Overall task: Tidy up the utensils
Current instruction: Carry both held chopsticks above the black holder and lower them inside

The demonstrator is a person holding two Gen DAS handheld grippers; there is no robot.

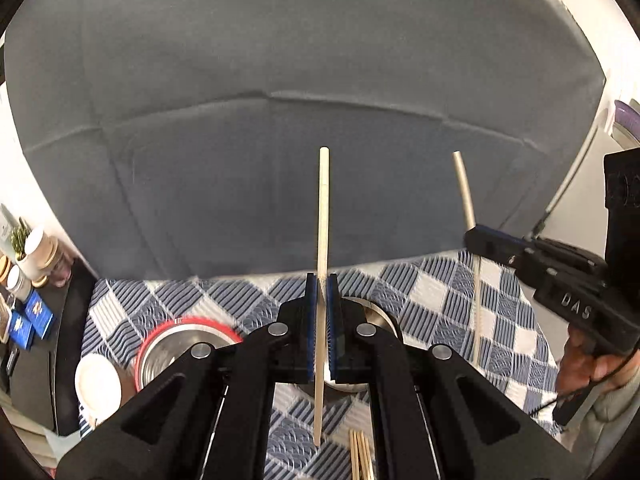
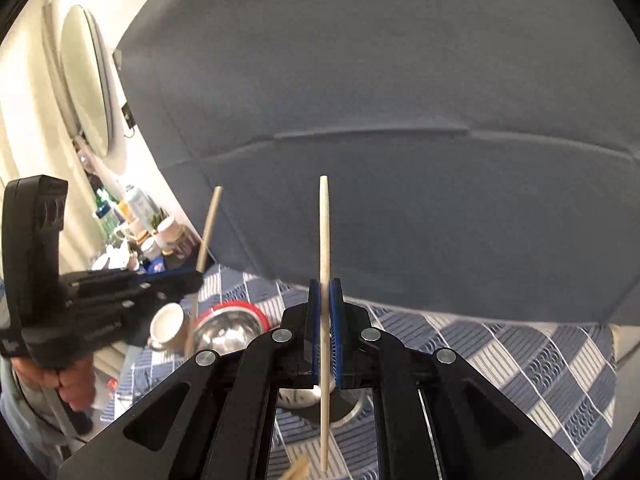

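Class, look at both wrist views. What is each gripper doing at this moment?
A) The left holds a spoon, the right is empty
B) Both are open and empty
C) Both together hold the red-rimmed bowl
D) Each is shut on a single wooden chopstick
D: the left gripper is shut on a chopstick, and the right gripper is shut on another chopstick, both lifted above the checked tablecloth.

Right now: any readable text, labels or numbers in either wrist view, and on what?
"DAS" — raised letters on the black body of the right gripper, seen from the left wrist view.
Blue boxes at the table's left edge: printed labels, too small to read.
Bottles and jars in the right wrist view: labels blurred, unreadable.
Nothing else legible.
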